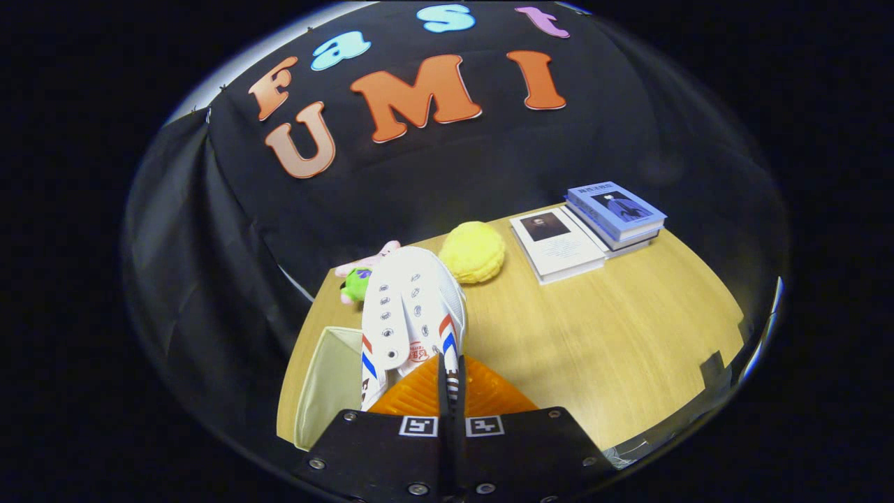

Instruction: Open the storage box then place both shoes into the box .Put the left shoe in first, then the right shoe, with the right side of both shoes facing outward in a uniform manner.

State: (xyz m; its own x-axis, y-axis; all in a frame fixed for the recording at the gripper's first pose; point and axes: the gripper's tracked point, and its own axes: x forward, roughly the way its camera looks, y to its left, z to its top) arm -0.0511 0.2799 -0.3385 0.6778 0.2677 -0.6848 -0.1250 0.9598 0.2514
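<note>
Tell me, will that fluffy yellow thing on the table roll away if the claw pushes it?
Probably not far. The yellow plush looks flattish and lumpy, so it would likely slide or flop rather than roll. It seems soft, so it should squash, and light. The claw is shut on the white shoe now.

The gripper (450, 374) is seen from behind, raised above the bench (614, 335). Its two fingers (441, 377) are drawn nearly together, pinched on the rim of a white shoe (408, 307) held toe-forward between them.
</note>
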